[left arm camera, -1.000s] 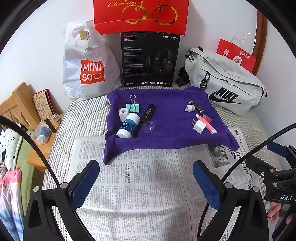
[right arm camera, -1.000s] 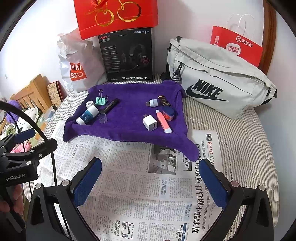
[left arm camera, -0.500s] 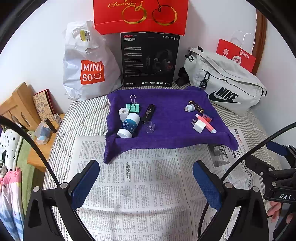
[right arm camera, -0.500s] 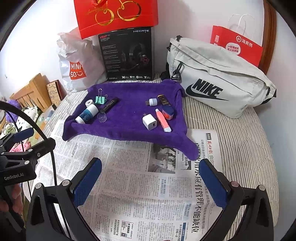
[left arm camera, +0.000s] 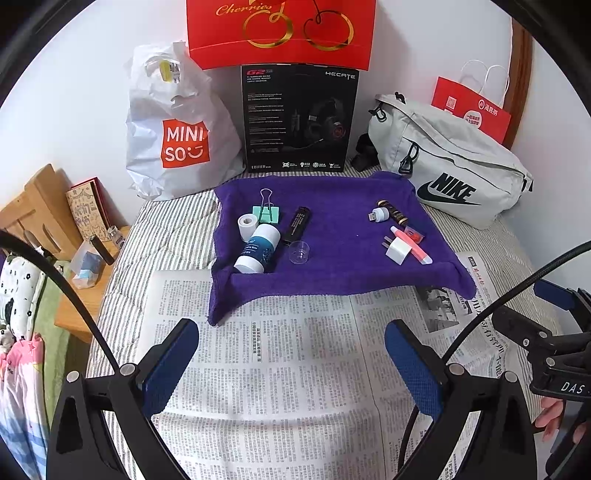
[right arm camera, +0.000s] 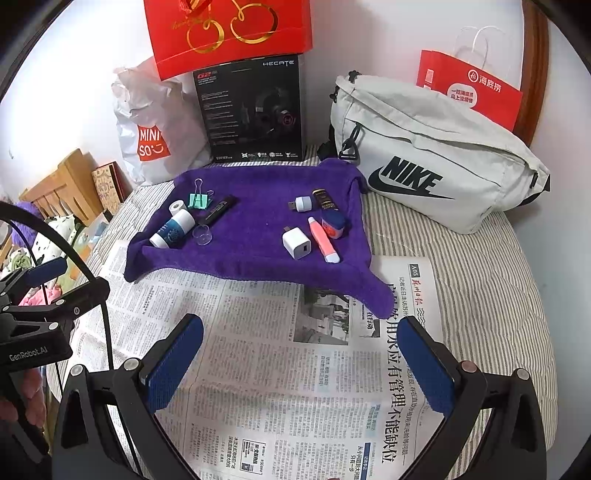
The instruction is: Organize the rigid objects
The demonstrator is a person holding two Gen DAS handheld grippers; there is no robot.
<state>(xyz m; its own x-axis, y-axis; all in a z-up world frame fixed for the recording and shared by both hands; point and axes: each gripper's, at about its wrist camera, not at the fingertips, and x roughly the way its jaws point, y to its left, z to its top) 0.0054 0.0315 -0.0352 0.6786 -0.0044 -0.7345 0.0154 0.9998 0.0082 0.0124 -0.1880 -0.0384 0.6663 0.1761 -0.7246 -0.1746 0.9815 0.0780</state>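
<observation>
A purple towel [left arm camera: 332, 236] [right arm camera: 255, 229] holds two clusters of small items. On its left lie a white-and-blue bottle [left arm camera: 258, 248] [right arm camera: 173, 229], a small white roll [left arm camera: 247, 225], a green binder clip [left arm camera: 266, 211] [right arm camera: 198, 199], a black stick [left arm camera: 297, 224] and a clear cap [left arm camera: 299, 252] [right arm camera: 203, 235]. On its right lie a white charger [left arm camera: 398, 250] [right arm camera: 296, 243], a pink tube [left arm camera: 410, 240] [right arm camera: 323, 240], a white USB light [left arm camera: 379, 214] and a dark tube [left arm camera: 393, 211]. My left gripper [left arm camera: 291, 363] and right gripper [right arm camera: 299, 363] hover open over newspaper, short of the towel.
Newspaper [left arm camera: 295, 362] covers the striped bed in front. Behind the towel stand a white Miniso bag [left arm camera: 177, 129], a black headset box [left arm camera: 299, 118], a red gift bag [left arm camera: 280, 29] and a grey Nike bag [right arm camera: 436, 155]. A wooden bedside shelf [left arm camera: 48, 221] sits left.
Both grippers have crept slightly forward toward the towel. Nothing on the towel has moved.
</observation>
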